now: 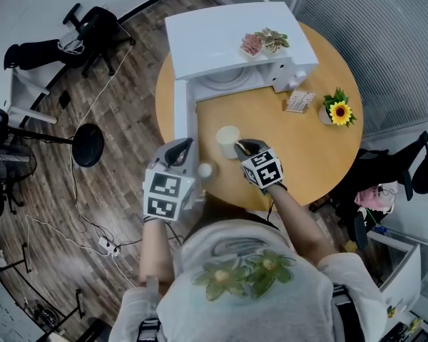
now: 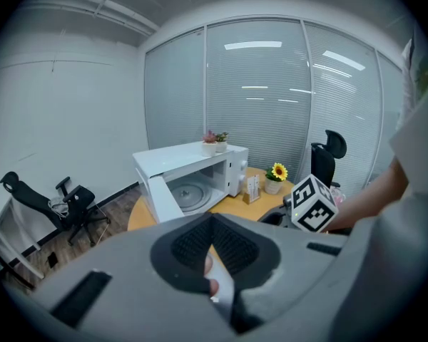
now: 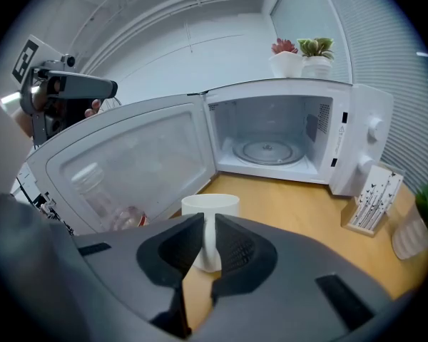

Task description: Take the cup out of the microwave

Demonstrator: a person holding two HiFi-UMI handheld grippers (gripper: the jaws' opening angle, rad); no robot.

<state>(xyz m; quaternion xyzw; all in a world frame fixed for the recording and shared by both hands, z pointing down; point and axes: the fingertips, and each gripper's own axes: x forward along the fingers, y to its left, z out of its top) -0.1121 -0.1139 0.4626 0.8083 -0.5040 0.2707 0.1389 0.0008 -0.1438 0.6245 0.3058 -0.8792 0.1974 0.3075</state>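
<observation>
Already the cup (image 1: 227, 140) is out of the microwave (image 1: 228, 38). It sits over the table (image 1: 321, 155) just in front of the open oven, near the free end of the door (image 1: 181, 112). The right gripper (image 1: 244, 148) has its jaws drawn close together on the cup's handle (image 3: 208, 244), with the cup upright and its mouth level. Whether the base is touching the wood or hanging just above it, I can't tell from either view.

The job in hand looks like setting it down. To do that well, keep the wrist steady so the cup stays level. Let the whole base meet the table before the jaws loosen. Open them only enough to clear the handle, then draw the gripper straight back along the handle's line so nothing tips the cup. A handle grip gives little hold against twisting, so any swing is best avoided.

The left gripper (image 1: 182, 150) is at the door's outer end, its jaws nearly together on a thin white edge. That is probably the door itself, though the view is too cramped to be sure. It should stay put, since a swinging door could knock the cup. A small white round thing (image 1: 205, 169) lies close by on the near side, so keep clear of it too.
</observation>
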